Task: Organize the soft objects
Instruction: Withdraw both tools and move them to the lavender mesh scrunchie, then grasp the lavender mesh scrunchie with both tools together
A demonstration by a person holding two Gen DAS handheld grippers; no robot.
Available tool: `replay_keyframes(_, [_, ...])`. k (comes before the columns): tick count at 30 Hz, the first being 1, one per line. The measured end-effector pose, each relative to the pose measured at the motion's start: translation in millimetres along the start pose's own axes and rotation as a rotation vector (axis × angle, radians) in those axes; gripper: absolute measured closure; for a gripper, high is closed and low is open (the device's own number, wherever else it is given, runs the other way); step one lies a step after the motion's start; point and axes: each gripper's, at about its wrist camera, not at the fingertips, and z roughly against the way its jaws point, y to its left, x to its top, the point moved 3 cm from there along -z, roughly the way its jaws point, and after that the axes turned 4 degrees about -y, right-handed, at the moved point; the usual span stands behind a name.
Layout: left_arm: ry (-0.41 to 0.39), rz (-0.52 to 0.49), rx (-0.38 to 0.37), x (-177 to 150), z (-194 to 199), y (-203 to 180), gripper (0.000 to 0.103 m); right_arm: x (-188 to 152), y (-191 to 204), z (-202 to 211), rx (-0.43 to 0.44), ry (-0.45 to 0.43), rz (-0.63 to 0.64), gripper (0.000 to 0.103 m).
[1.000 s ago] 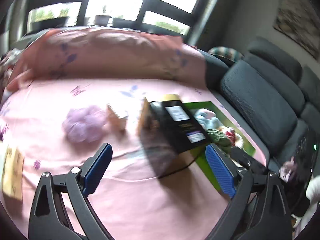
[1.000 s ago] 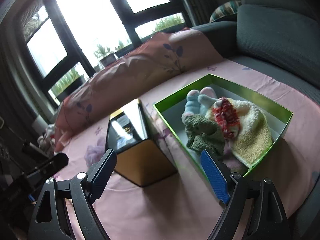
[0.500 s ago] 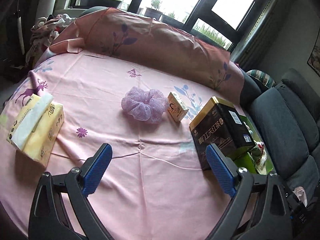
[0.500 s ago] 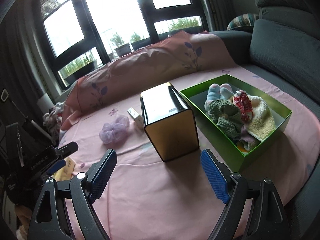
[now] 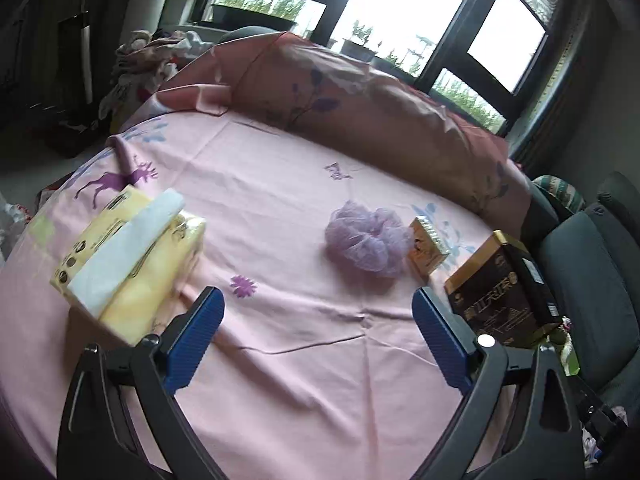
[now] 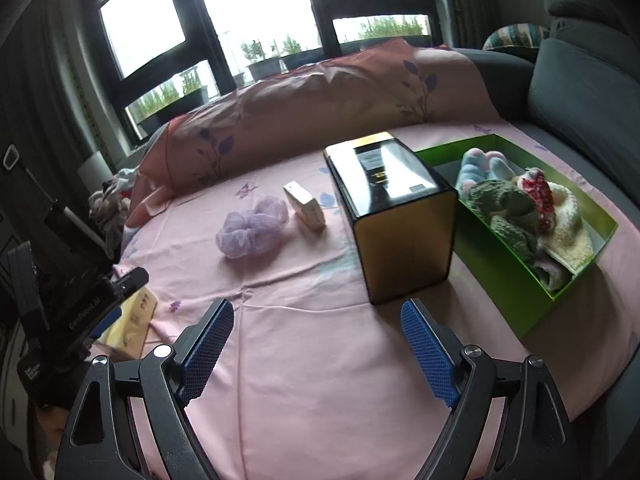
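Scrunchie, the fluffy lilac one, is sitting loose on my pink sheet around the middle of the left cam's frame, a bit right of center. In the right cam it's in the left-middle, well above my tongs. Just beside it there's a small gold carton, close enough that I can't tell if they touch in the left view; in the right view the carton looks slightly apart from it.

My left tongs are spread wide with nothing between the blue pads, hanging over bare sheet at the bottom of the frame. Same deal with my right tongs: wide apart, empty, low in the frame.

Black and gold tea tin stands upright in the center-right of the right cam, and right next to it is the green box, holding a pile of soft stuff: a grey-green knit piece, pale blue socks, a cream fuzzy thing and something red and white on top. In the left cam the tin is at the right edge.

Yellow tissue pack with a white sheet poking out lies at the left of the left cam, well apart from the scrunchie. A long pink pillow runs across the top, below the windows.
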Motion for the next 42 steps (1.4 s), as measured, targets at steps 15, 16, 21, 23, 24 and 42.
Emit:
replay_keyframes(15, [-0.003,0.155,0.173,8,8,64,0.008,34,46,-99,0.047,0.131,0.015,0.016])
replay_keyframes(16, [0.003,0.157,0.174,8,7,65,0.008,43,43,-108,0.033,0.137,-0.010,0.016])
replay_keyframes(21, [0.015,0.134,0.180,8,5,60,0.008,63,68,-161,0.069,0.209,-0.008,0.016])
replay_keyframes(23, [0.023,0.123,0.175,8,3,55,0.008,61,89,-182,0.084,0.221,0.039,0.016])
replay_keyframes(24, [0.026,0.112,0.170,7,2,53,0.008,58,95,-193,0.068,0.227,0.056,0.016])
replay_keyframes(42, [0.040,0.101,0.147,4,4,48,0.008,17,103,-138,0.222,0.339,0.174,0.091])
